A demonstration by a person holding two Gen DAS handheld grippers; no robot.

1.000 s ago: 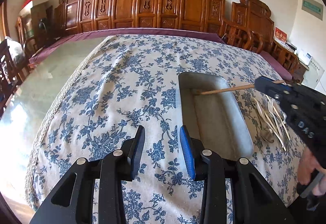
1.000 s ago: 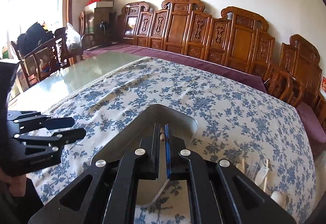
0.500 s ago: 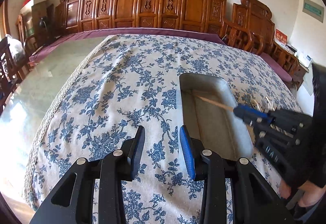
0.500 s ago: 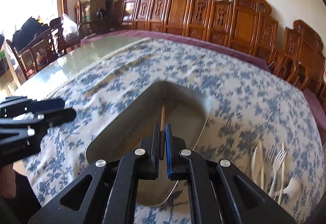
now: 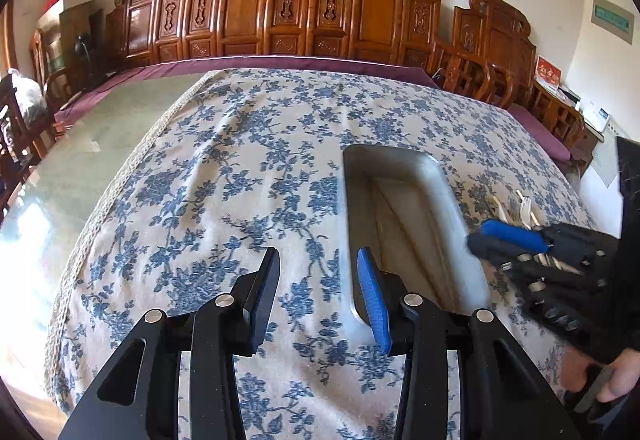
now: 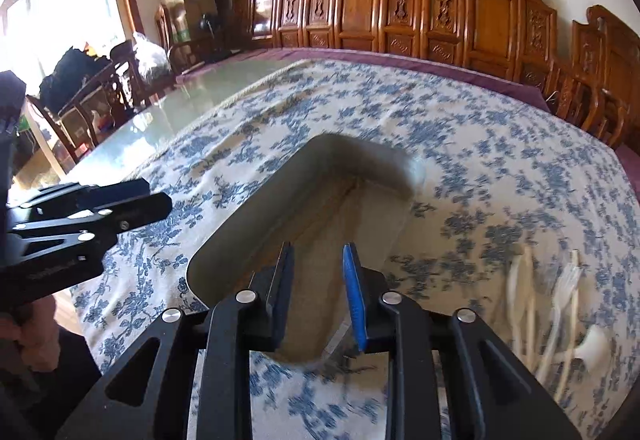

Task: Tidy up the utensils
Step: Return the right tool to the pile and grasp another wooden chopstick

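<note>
1. Lying in the metal tray (image 6: 256,224) on the counter (image 5: 224,176): a wooden chopstick (image 5: 394,218).
2. Right hand-held gripper (image 6: 316,284) is hanging over the tray, jaws just opening, released, nothing between them.
3. Left hand-held gripper (image 5: 316,292) is hovering released over the cloth.
4. White utensils (image 6: 560,324) are lying beside the tray.

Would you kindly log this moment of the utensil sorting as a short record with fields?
surface: table under a blue-flowered white cloth
container: grey rectangular metal tray, lying flat on the cloth
tray contents: one thin wooden chopstick, lying lengthwise along the tray floor
still outside: white plastic forks and spoons, loose on the cloth beside the tray
left gripper: open, empty, over the cloth beside the tray
right gripper: jaws just opened, nothing between them, over the tray's near end
</note>
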